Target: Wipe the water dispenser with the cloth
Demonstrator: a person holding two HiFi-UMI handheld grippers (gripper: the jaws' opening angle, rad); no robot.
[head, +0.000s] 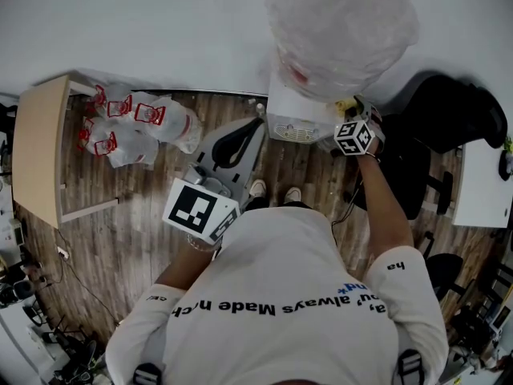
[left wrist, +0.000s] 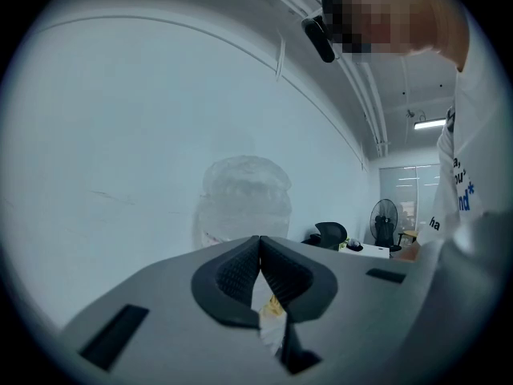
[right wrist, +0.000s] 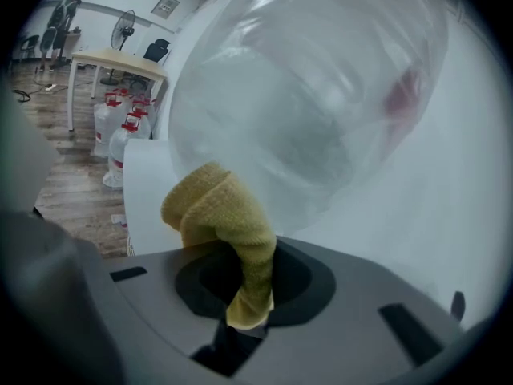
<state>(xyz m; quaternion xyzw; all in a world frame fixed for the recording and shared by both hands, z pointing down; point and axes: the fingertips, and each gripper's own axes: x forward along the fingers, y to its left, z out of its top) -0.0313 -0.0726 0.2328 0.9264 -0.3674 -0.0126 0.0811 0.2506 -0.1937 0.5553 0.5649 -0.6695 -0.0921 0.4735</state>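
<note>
Item, floor's left edge: wooden table (head: pixel 36 147), with spare water bottles (head: pixel 136 123) lying beside it on the floor.

Item, centre: left gripper (left wrist: pixel 260 255); jaws are pressed together at the tips and nothing is held; it is kept low and well apart from the dispenser.

Item, right of centre, against the wall: water dispenser (head: pixel 298 107), white body, clear bottle (right wrist: pixel 304 95) mounted on top.

Item: right gripper (right wrist: pixel 244 283); jaws are clamped on the yellow cloth (right wrist: pixel 228 215), whose folded end is pressed against the dispenser's top right corner, just under the bottle.

Item, right edge: black office chair (head: pixel 449 115).

Status: wiping is judged under way at the top; no wiped area can be told apart; front and side panels are judged outstanding.
</note>
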